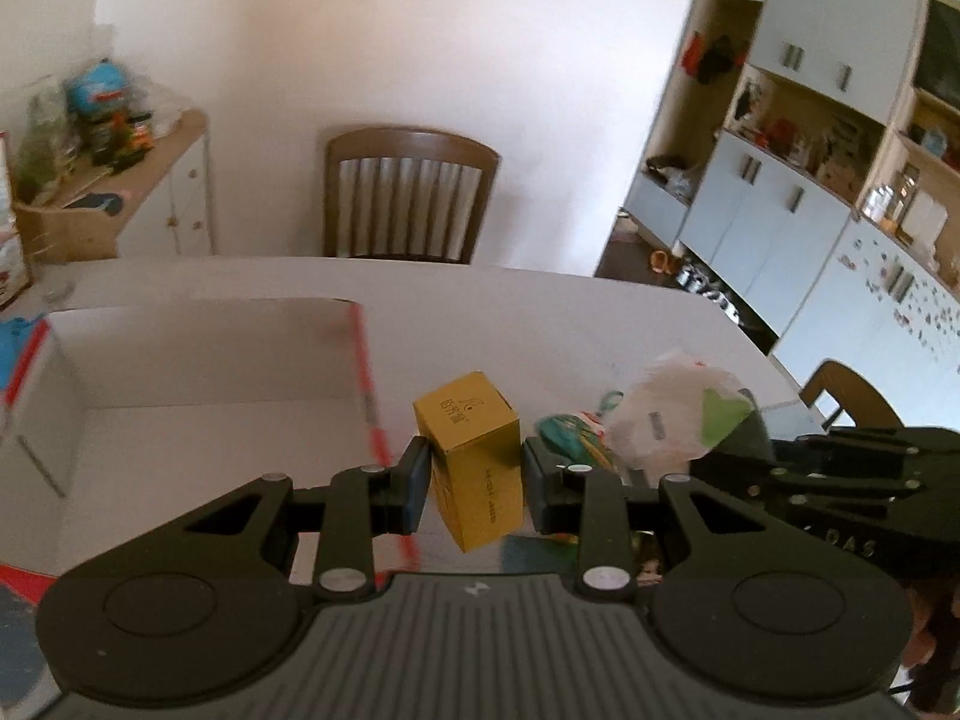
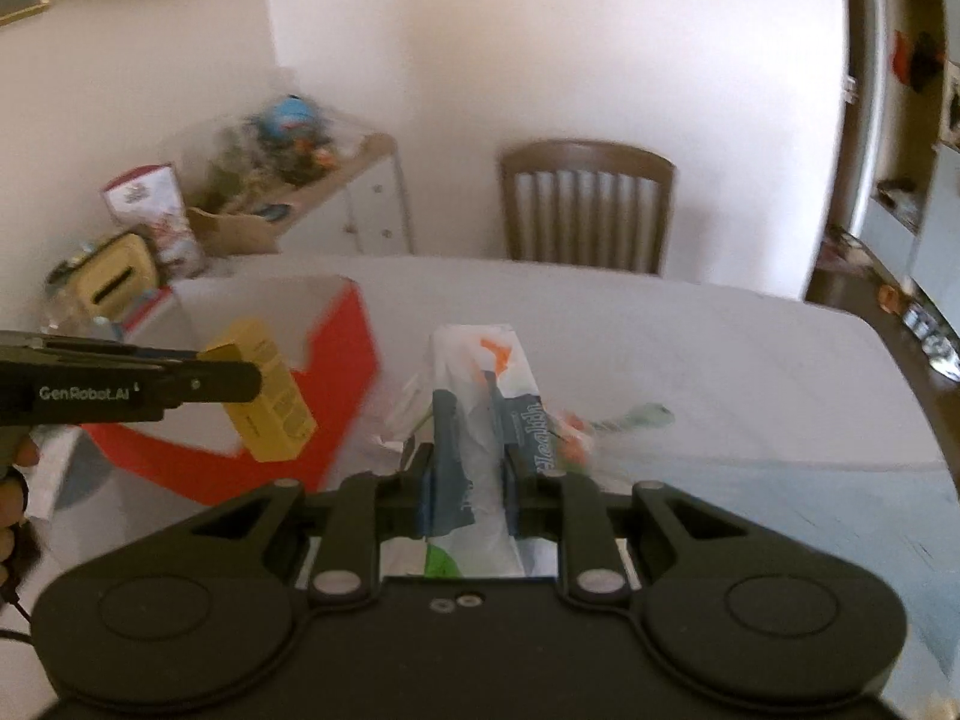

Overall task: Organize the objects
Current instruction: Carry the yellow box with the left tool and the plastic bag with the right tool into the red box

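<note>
Left gripper (image 1: 475, 483): clamped on the yellow box (image 1: 474, 456), one pad on each side.
Yellow box: small and tall, a bit tilted, up in the air above the surface (image 1: 540, 312); dark print on its top and side. From the right wrist view (image 2: 264, 384), out past the tip of the left gripper (image 2: 240, 381), in front of the big box.
Right gripper (image 2: 468, 480): clamped on the white packet (image 2: 480, 420), pads pressed into its sides.
White packet: crinkly, white with dark blue, orange and green marks and the word "Health" on one side; sticking forward from between the pads. In the left wrist view (image 1: 678, 414), crumpled, just right of the yellow box, with the right gripper (image 1: 840, 480) behind it.
Green packet (image 1: 567, 435): small, green and blue, on the surface, partly hidden behind the right pad of the left gripper and touching the white packet.
Big box (image 1: 198, 360): open, white inside, red on the outside (image 2: 336, 396), on the surface to the left of the yellow box.
Surface: white, wide, round at the far right corner.
Chair (image 1: 411, 192): brown wood with slats, pushed up to the far side of the surface.
Small cabinet (image 1: 174, 192): white, by the wall on the left, lots of blurry things on top.
Wall shelves (image 1: 810, 138): white doors and open wooden shelves, far right.
</note>
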Demonstrator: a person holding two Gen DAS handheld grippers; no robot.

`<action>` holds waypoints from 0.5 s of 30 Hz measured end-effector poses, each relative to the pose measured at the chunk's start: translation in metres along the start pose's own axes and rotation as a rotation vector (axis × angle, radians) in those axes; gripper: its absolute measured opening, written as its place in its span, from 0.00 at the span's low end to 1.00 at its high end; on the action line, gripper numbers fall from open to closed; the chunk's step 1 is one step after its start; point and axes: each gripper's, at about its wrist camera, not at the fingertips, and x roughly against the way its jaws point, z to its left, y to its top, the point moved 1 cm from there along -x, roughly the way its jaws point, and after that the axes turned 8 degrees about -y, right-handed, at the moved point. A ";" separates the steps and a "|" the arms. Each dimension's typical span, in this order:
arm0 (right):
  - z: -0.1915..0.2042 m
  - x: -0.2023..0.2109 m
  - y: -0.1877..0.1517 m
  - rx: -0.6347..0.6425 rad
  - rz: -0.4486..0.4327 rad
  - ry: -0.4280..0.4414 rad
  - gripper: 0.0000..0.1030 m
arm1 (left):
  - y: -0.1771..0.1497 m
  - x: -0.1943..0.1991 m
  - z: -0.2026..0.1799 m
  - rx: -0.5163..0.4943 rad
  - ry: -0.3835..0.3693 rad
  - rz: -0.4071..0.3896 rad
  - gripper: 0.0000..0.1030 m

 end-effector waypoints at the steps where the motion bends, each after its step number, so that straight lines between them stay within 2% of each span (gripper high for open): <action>1: 0.009 -0.002 0.005 0.007 -0.005 0.011 0.20 | 0.005 0.004 0.008 0.006 0.004 -0.003 0.31; 9: 0.088 -0.028 0.040 0.090 -0.041 0.082 0.19 | 0.029 0.031 0.073 0.010 0.107 -0.019 0.31; 15: 0.136 -0.061 0.060 0.112 -0.008 0.119 0.20 | 0.032 0.025 0.123 0.024 0.160 0.022 0.31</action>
